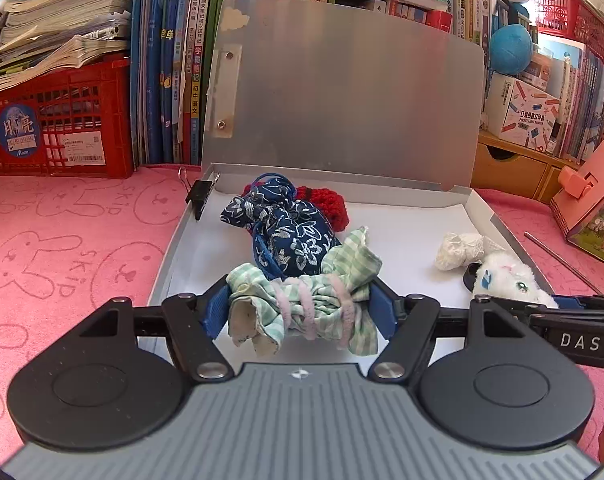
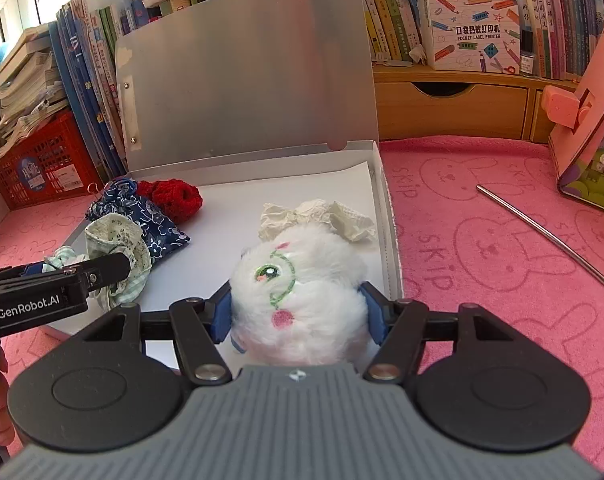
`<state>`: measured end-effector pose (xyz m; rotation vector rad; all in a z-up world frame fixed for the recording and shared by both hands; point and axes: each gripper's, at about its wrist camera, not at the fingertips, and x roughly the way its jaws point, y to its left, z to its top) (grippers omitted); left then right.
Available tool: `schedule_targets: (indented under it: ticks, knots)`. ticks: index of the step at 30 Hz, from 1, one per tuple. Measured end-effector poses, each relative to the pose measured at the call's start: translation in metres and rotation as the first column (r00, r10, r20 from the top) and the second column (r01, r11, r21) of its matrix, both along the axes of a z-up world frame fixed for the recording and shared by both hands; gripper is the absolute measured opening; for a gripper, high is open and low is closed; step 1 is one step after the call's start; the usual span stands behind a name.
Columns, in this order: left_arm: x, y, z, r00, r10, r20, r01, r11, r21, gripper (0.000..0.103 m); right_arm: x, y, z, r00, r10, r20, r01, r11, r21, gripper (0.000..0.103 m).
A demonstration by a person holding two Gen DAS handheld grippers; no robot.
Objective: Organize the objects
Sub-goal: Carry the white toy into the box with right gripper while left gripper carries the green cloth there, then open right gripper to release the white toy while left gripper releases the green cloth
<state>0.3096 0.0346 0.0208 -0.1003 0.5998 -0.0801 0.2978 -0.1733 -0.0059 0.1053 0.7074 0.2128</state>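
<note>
the left gripper [image 1: 299, 310] has its jaws pinching a green checked cloth bundle [image 1: 302, 312] wound with pale pink cord, held low over the near edge of an open flat box [image 1: 189, 240]. the right gripper [image 2: 297, 312] has its jaws clamped on a white plush toy [image 2: 297, 296] with a stitched green eye and pink cheek, over the right half of the same box. the two grippers sit side by side, the left one's arm crossing the lower left of the right wrist view.

the box rests on a tabletop covered by a pink cloth printed with rabbits [image 2: 502, 240]. its grey lid [image 1: 342, 92] stands upright at the back, leaning towards the books. inside, on the white lining, a navy floral drawstring pouch [image 1: 285, 232] lies just beyond the checked bundle, touching it, with a red crocheted piece [image 1: 330, 202] behind it. a crumpled white paper wad [image 2: 318, 216] lies just past the plush toy, close to the right wall of the box. a black binder clip [image 1: 197, 196] grips the left wall near the hinge.

around the box: a red plastic crate [image 1: 57, 132] piled with papers to the left, rows of upright books [image 1: 177, 60] behind, a printed label printer box [image 2: 468, 32] on a wooden drawer unit [image 2: 450, 108], a pink house-shaped box [image 2: 586, 120] at the right, and a thin metal rod [image 2: 542, 232] lying on the cloth.
</note>
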Motion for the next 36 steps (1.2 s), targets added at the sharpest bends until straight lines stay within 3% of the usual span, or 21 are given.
schedule_targets:
  ticks: [7, 19, 22, 26, 31, 36]
  knots:
    - [0.026, -0.003, -0.006, 1.0, 0.003, -0.005, -0.003, 0.999, 0.033, 0.074, 0.013, 0.011, -0.005, 1.0, 0.023, 0.01, -0.022, 0.999, -0.045, 0.066]
    - [0.058, -0.001, -0.006, 1.0, 0.024, 0.01, -0.025, 0.998, 0.05, 0.076, 0.045, 0.01, -0.003, 1.0, -0.007, 0.01, 0.007, 1.0, -0.004, 0.07]
    - [0.055, -0.001, -0.004, 1.0, 0.018, 0.008, -0.018, 0.999, 0.042, 0.084, 0.041, 0.009, 0.001, 1.0, -0.01, 0.029, 0.01, 1.0, 0.022, 0.08]
    - [0.045, -0.002, 0.001, 1.0, 0.014, 0.013, -0.015, 0.999, 0.05, 0.09, 0.032, 0.01, 0.01, 0.998, -0.012, 0.057, 0.011, 1.0, 0.013, 0.085]
    - [0.026, 0.003, 0.012, 0.999, 0.028, 0.024, -0.028, 1.0, -0.001, 0.095, 0.016, 0.004, 0.022, 0.996, -0.019, 0.087, 0.017, 0.999, 0.027, 0.087]
    - [-0.003, 0.002, 0.027, 0.998, 0.003, 0.067, -0.004, 1.0, 0.019, 0.097, -0.006, -0.003, 0.036, 0.993, -0.026, 0.115, 0.021, 0.999, 0.045, 0.088]
